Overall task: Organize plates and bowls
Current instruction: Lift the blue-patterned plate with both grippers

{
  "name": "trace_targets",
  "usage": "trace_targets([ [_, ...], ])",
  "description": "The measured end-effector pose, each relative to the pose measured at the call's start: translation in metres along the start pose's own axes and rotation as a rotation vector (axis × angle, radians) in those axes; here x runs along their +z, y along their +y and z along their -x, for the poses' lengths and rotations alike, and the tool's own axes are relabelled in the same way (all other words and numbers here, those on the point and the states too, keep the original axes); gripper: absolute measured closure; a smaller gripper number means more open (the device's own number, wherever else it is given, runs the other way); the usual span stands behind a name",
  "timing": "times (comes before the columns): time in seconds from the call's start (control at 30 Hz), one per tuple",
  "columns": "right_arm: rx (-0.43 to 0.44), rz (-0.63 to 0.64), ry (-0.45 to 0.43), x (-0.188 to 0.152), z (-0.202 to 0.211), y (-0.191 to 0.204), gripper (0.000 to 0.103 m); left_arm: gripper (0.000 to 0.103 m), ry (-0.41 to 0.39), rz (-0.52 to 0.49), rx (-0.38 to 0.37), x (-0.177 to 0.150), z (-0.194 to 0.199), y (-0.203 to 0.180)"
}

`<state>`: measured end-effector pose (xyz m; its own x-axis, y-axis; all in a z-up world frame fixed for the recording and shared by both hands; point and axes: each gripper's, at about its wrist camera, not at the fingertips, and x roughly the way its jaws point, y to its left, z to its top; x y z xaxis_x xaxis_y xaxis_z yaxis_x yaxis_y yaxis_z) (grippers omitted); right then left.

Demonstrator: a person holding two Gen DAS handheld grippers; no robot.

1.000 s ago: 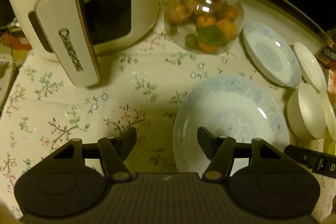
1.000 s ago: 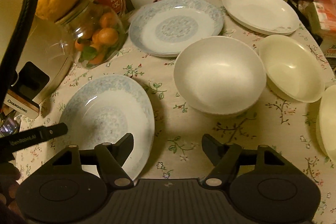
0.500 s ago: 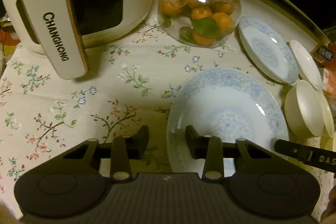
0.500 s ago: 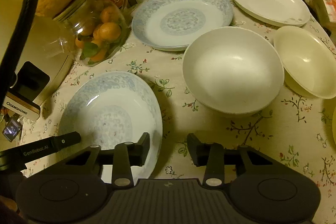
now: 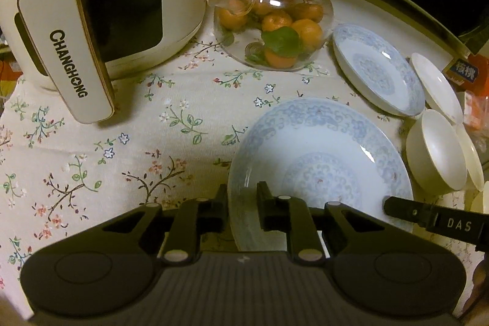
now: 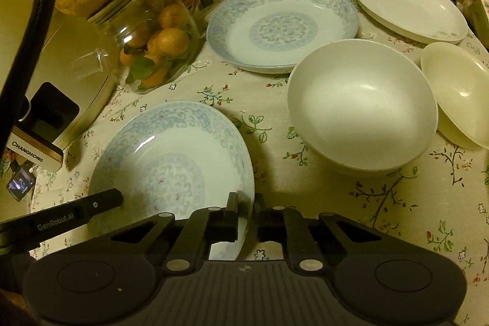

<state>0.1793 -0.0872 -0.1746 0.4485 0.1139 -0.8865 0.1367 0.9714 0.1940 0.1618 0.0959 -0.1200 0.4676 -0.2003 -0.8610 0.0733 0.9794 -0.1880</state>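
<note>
**Both grippers pinch the near plate's rim**

Now the round blue-patterned porcelain plate (image 5: 321,170) nearest the cameras lies on the flowered tablecloth (image 5: 128,148), and each tool has it by an opposite edge. Left gripper (image 5: 243,202): its jaws have just been closing and now straddle the plate's left rim, one finger outside, one inside. Right gripper (image 6: 245,208): its jaws have likewise just closed, clamped tight on the plate's right rim.

Behind it rests a second blue-patterned plate (image 6: 282,26), with a plain white plate (image 6: 409,6) beside that. A deep white bowl (image 6: 362,106) sits right of the gripped plate, a cream bowl (image 6: 458,93) touching it. A glass jar of small oranges (image 5: 272,23) stands by a white appliance (image 5: 101,5).
</note>
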Motion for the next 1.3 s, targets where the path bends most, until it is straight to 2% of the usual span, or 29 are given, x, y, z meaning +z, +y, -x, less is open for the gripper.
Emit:
trace_targets([
  [0.23, 0.008, -0.006, -0.019, -0.001, 0.003, 0.001, 0.095, 0.091, -0.008, -0.044, 0.046, -0.002, 0.006, -0.006],
  [0.67, 0.028, 0.031, -0.003, -0.008, 0.018, 0.006, 0.094, 0.091, 0.000, -0.057, 0.078, -0.020, 0.032, -0.001],
  [1.3, 0.043, 0.129, 0.034, -0.056, 0.035, 0.042, 0.093, 0.091, -0.010, -0.038, 0.117, -0.064, 0.063, 0.024],
])
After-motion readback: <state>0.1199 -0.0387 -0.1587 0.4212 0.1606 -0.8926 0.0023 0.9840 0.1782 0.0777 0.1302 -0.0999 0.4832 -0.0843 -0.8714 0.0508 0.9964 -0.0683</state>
